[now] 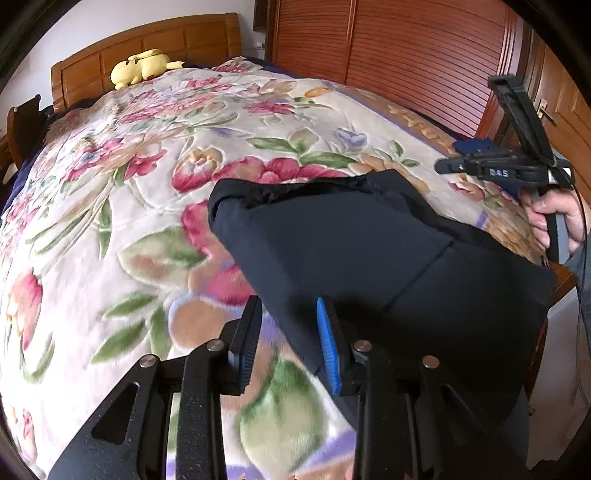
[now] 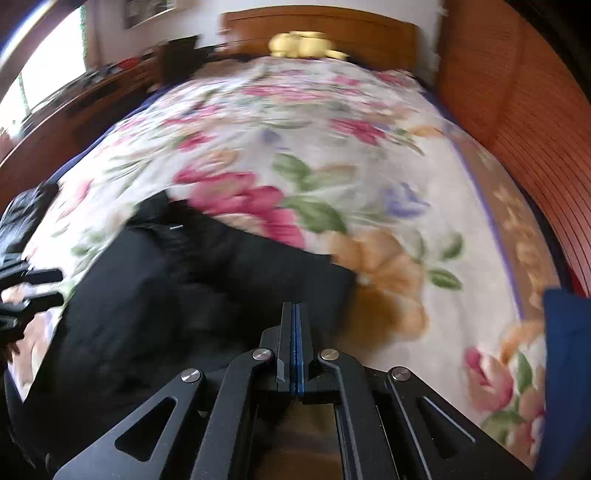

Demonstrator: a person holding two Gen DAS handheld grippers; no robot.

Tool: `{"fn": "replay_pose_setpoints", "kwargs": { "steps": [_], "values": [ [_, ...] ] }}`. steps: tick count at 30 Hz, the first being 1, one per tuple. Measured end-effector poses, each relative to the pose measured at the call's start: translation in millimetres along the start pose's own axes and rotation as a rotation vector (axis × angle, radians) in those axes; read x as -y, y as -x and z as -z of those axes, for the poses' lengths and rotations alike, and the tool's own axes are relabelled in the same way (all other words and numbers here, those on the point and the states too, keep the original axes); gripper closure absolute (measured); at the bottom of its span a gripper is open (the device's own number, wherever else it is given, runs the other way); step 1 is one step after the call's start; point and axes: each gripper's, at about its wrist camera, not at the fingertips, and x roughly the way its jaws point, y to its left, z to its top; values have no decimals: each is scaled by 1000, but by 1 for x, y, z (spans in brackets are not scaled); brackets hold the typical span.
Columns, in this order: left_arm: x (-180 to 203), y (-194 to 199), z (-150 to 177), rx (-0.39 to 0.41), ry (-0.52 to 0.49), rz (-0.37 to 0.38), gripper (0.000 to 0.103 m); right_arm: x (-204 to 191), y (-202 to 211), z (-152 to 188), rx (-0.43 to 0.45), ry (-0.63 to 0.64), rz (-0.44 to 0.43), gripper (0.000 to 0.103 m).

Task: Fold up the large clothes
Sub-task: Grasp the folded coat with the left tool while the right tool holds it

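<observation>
Left wrist view. I see my left gripper [image 1: 290, 343] low in the frame, its jaws standing well apart with nothing between them; the blue pad [image 1: 328, 347] of one finger lies just at the near edge of the dark garment [image 1: 369, 258]. The garment, black or very dark navy, lies on the floral blanket [image 1: 147, 166] that covers the bed, toward the bed's right side, its far end folded over into a rounded edge. A seam runs across its upper surface. Past it, at the right edge of the frame, a hand [image 1: 554, 221] holds the right gripper [image 1: 513, 147] above the blanket, clear of the cloth; I cannot tell its jaw state from here. A yellow plush toy [image 1: 142, 66] rests at the wooden headboard [image 1: 147, 40]. A slatted wooden wardrobe [image 1: 406, 44] stands along the bed's right side.

Right wrist view, blurred. My right gripper [image 2: 295, 321] has its two fingers pressed together, blue pads meeting, and no cloth shows between them. The dark garment [image 2: 166, 295] spreads on the blanket [image 2: 332, 147] just ahead and left of the fingertips. The left gripper [image 2: 29, 291] shows at the left edge, beside the garment. A blue fabric piece [image 2: 565, 369] stands at the right edge. The yellow toy [image 2: 299, 44] and headboard [image 2: 369, 33] are at the far end.

No containers appear in either view.
</observation>
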Motion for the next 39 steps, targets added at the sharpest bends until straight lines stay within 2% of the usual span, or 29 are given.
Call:
{"fn": "replay_pose_setpoints", "kwargs": {
  "steps": [3,5,6,7,8,9,12,13,16,18,21,23,24,25,27,31,34,39],
  "values": [
    [-1,-4,-4,5,2,-2,71,2,2,4,41,-30,-87,103],
    [-3,-7,-4,3,9,0,71,0,-5,3,29,-38,-154,101],
    [-4,-8,-4,3,13,0,71,-3,-13,2,12,-38,-180,93],
    [-4,-8,-2,0,16,-1,71,-6,-20,0,3,-36,-210,79],
    [-4,-8,-1,-2,16,-1,71,-8,-28,-1,-10,-39,-231,69],
    [-3,-8,0,-3,16,-1,71,-8,-38,-1,-35,-49,-250,53],
    [-2,-8,4,-11,13,1,71,-3,-75,0,-167,-80,-284,40],
    [-2,-8,4,-13,11,2,71,-1,-84,1,-192,-87,-291,34],
    [-2,-8,5,-17,8,4,71,11,-101,6,-228,-145,-346,29],
    [-2,-8,5,-18,7,4,71,17,-106,8,-231,-173,-386,29],
    [-3,-10,5,-21,12,7,71,13,-102,8,-215,-128,-427,30],
    [-3,-11,4,-23,14,5,71,6,-99,8,-204,-83,-462,48],
    [-4,-13,2,-24,14,3,71,0,-96,9,-190,-47,-434,57],
    [-4,-15,0,-24,14,3,71,-9,-95,7,-170,-6,-386,75],
    [-5,-20,-7,-25,18,14,71,-17,-83,5,-118,45,-323,92],
    [-3,-36,-21,-34,-6,-4,71,-18,-65,1,-33,79,-236,95],
    [-3,-55,-31,-49,-10,3,71,-12,-71,4,-46,80,-213,95],
    [-6,-85,-44,-61,-21,-26,70,-6,-84,9,-45,63,-211,95]
  ]
}}
